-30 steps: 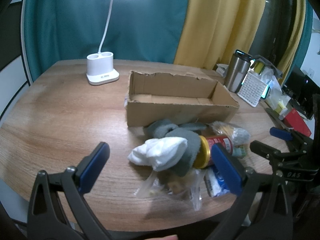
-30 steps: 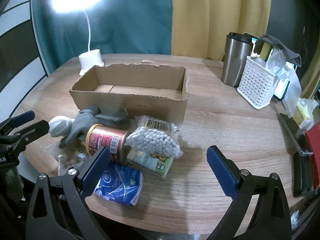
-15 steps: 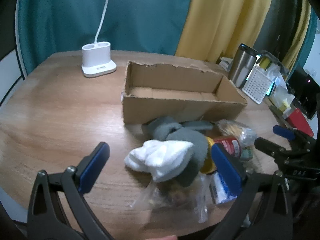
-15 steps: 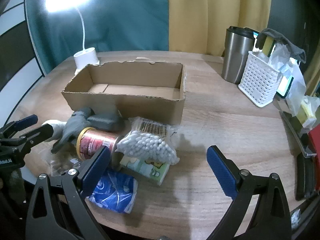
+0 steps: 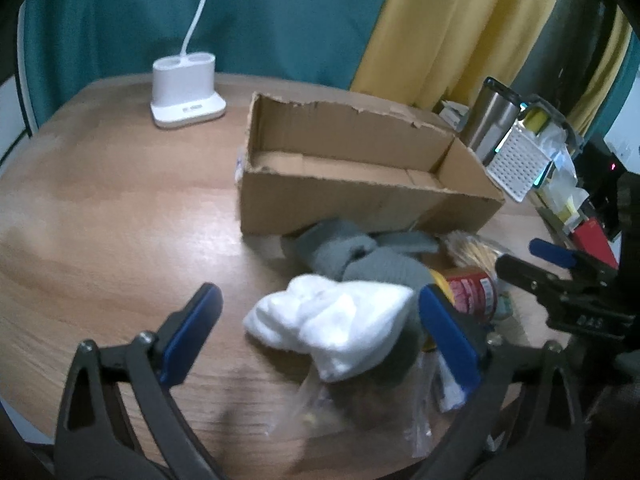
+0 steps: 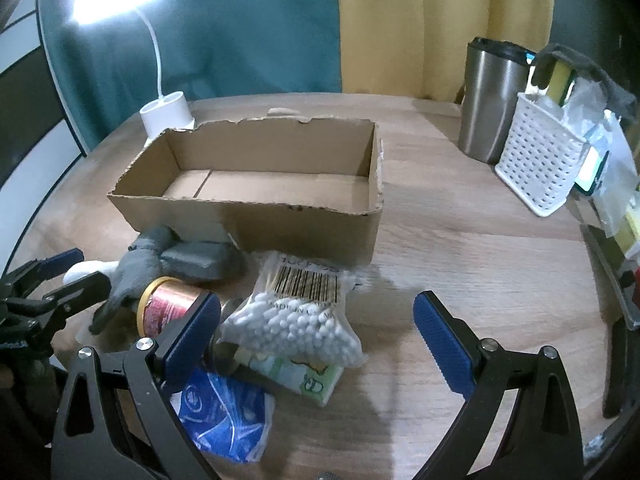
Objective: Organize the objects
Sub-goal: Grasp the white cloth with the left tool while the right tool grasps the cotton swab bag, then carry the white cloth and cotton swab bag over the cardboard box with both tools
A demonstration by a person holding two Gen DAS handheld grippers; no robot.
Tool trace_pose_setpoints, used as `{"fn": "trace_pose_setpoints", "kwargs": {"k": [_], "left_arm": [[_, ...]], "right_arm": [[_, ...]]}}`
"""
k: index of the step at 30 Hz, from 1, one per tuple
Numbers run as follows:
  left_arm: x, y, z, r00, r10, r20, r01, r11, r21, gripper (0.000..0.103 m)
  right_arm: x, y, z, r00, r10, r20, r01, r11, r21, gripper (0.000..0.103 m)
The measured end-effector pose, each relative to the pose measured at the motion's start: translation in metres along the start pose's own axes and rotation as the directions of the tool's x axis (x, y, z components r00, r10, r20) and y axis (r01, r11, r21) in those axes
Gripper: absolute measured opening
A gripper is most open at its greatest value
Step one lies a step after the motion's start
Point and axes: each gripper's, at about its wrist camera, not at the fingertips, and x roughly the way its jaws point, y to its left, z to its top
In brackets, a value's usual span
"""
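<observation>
Left wrist: fluffy white sock (image 5: 336,328), torn cardboard box (image 5: 360,184)

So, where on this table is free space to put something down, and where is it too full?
Free: the wooden table between the white lamp base and the cardboard box, the box's bare floor, and the patch between the box and the white basket. Crowded: before the box, around the socks, red can and cotton swab bag.

White sock (image 5: 336,330), grey glove (image 5: 360,256), brown cardboard box (image 6: 256,184), blue-and-white packet (image 6: 224,416).
</observation>
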Motion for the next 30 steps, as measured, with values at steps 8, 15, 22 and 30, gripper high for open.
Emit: {"fn": "trace_pose_setpoints", "kwargs": {"k": [8,15,22,30], "left_arm": [[0.005,0.001,-0.005,0.999,-0.039,-0.031,0.039,0.999,-0.002,0.074],[0.003,-0.001,-0.004,0.999,-0.036,-0.019,0.036,0.999,0.020,0.058],[-0.001,0.002,-0.006,0.999,-0.034,0.002,0.034,0.999,0.026,0.049],[-0.014,0.002,-0.003,0.998,-0.038,0.042,0.037,0.999,0.033,0.047]], "right_arm": [[0.014,-0.010,0.002,0.996,0.074,-0.056,-0.069,0.995,0.078,0.099],[0.012,-0.011,0.003,0.990,0.131,-0.058,-0.125,0.987,0.104,0.080],[0.012,-0.008,0.000,0.987,0.150,-0.065,-0.143,0.985,0.096,0.059],[0.003,-0.007,0.001,0.989,0.144,-0.038,-0.141,0.987,0.077,0.047]]}}
